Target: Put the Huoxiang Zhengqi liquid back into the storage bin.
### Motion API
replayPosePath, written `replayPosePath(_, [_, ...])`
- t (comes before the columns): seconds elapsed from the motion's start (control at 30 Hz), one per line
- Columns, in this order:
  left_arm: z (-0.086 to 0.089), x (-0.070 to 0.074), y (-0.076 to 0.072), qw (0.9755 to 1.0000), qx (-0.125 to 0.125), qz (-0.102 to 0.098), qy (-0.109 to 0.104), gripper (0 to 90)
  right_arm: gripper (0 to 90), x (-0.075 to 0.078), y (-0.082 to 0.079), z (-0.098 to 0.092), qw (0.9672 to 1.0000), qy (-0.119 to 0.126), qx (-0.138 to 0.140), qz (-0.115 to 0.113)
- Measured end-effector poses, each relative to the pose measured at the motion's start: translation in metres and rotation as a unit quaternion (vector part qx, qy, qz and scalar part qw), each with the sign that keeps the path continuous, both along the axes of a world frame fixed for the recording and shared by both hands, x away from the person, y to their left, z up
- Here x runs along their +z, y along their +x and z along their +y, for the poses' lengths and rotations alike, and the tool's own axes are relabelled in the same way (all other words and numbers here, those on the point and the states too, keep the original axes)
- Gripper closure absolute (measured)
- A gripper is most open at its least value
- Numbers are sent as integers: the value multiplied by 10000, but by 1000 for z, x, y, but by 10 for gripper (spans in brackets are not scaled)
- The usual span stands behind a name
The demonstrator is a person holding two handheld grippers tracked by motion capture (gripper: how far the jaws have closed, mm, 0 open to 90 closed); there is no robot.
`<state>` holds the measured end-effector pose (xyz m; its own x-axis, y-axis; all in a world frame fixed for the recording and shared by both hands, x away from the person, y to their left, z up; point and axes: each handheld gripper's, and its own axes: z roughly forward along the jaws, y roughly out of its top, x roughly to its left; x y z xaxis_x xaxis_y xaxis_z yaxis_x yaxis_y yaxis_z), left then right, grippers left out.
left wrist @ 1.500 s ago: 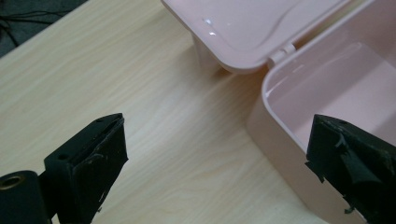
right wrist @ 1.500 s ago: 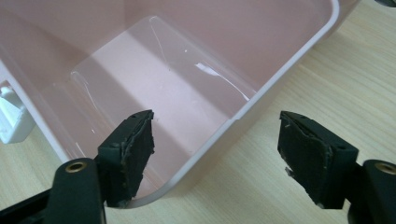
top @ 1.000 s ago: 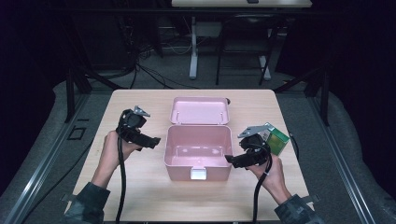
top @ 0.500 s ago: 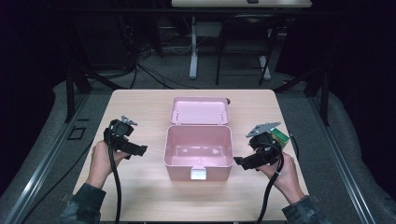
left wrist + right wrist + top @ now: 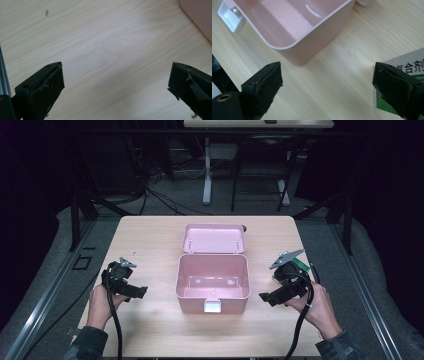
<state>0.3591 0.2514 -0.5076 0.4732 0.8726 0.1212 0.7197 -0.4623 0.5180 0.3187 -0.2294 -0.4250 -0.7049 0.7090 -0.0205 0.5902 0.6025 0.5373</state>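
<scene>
An open pink box (image 5: 178, 281) stands mid-table, empty, its lid (image 5: 214, 238) laid back and a white latch (image 5: 212, 306) at its front. My left gripper (image 5: 140, 292) is low over bare wood left of the box. Its jaws have just been opening and stand wide apart (image 5: 116, 82) with nothing between them; the box corner (image 5: 200, 17) lies off to one side. My right gripper (image 5: 265, 297) sits right of the box, open. Its jaws have just been opening too, over bare table (image 5: 327, 85), near the box wall (image 5: 317, 42). A green and white carton (image 5: 412, 66) lies behind one jaw.
The carton (image 5: 301, 265) lies on the table by the right hand, near the right edge. Cables trail from both grippers toward the front edge. Bare wood surrounds the box on its left and front. A dark metal rail (image 5: 3, 80) runs along the table's left edge.
The left hand has dropped and pulled back toward the near left, away from the box. The right hand has drifted slightly right. Both pairs of jaws stand wider.
</scene>
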Motion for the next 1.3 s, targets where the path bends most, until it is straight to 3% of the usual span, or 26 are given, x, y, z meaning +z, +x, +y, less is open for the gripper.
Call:
replayPosePath(0.2, [0, -4, -5, 9999, -20, -105, -52, 1, 39, 13, 3, -4, 9999, -141, 61, 61])
replayPosePath(0.27, [1, -5, -4, 10000, -63, -64, -44, 1, 0, 16, 5, -5, 9997, -179, 127, 84])
replayPosePath(0.6, [6, -7, 0, 9998, -84, -13, -159, 1, 0, 34, 18, -17, 9993, -318, 120, 122])
replayPosePath(0.67, [6, -10, 0, 9999, -117, 42, -120, 1, 0, 39, 27, -22, 9986, -430, 169, 240])
replayPosePath(0.77, [6, -11, 1, 9998, -120, 40, -149, 1, 0, 43, 33, -26, 9983, -403, 205, 374])
replayPosePath(0.87, [7, -11, 2, 9997, -127, 57, -188, 1, 0, 46, 49, -29, 9965, -587, 166, 573])
replayPosePath(0.93, [7, -11, 2, 9997, -132, 75, -179, 1, 0, 46, 52, -30, 9960, -664, 144, 581])
replayPosePath(0.97, [7, -12, 2, 9997, -131, 82, -183, 1, 0, 47, 59, -30, 9943, -791, 130, 696])
replayPosePath(1.03, [7, -13, 2, 9997, -137, 91, -181, 1, 0, 46, 62, -30, 9940, -807, 113, 725])
replayPosePath(1.07, [8, -13, 2, 9997, -137, 102, -182, 1, 0, 47, 68, -30, 9921, -956, 116, 799])
replayPosePath(1.23, [7, -14, 3, 9996, -151, 111, -205, 1, 0, 46, 78, -32, 9896, -1154, 37, 862])
replayPosePath(1.3, [7, -15, 3, 9996, -148, 128, -189, 1, 0, 44, 83, -32, 9870, -1263, 2, 989])
